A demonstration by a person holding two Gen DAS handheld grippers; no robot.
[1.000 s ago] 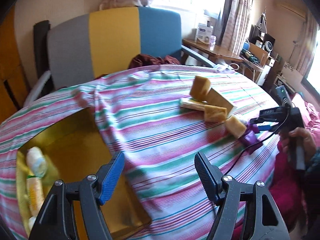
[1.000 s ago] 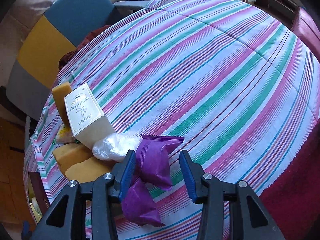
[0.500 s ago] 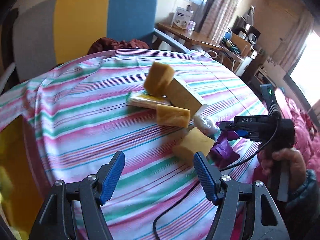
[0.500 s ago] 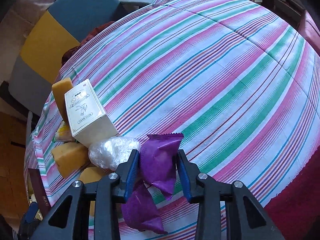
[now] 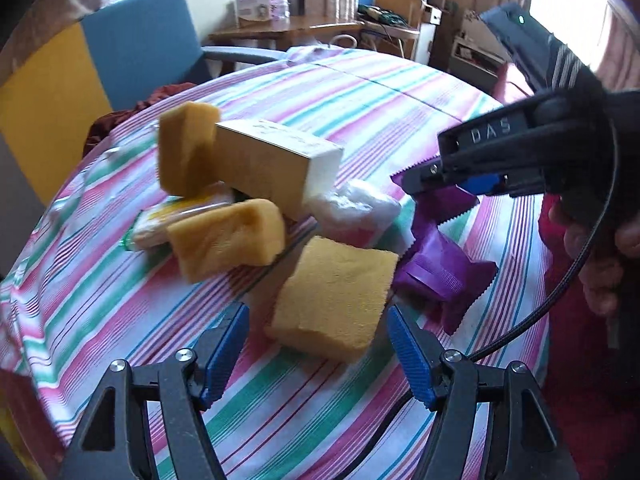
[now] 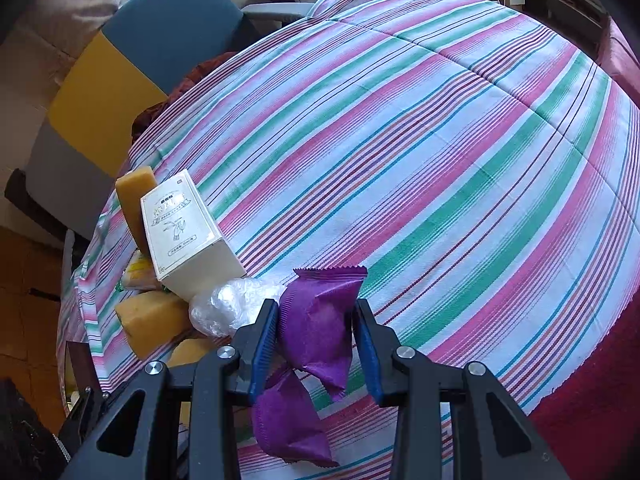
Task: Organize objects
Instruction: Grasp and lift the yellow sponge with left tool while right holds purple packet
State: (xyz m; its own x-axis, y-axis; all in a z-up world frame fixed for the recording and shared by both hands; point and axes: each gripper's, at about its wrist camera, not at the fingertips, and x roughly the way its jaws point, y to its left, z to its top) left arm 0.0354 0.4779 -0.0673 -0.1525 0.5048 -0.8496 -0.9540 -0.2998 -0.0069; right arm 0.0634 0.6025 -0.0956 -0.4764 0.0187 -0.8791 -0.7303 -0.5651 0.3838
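Purple packets (image 6: 316,320), yellow sponges (image 5: 332,300), striped cloth (image 6: 440,140)

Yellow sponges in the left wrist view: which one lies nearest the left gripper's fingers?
The flat square sponge, lying just ahead between the open left gripper fingers. The other two sit farther back beside the white box.

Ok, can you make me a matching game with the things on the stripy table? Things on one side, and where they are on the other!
Things:
1. purple packet
2. flat yellow sponge
3. white box
4. crinkly clear bag

Places:
A. leaning on other things in the pile
B. pinched in the right gripper
C. just in front of the open left gripper
D. between the box and the purple packet

Pairs: 1-B, 2-C, 3-A, 4-D
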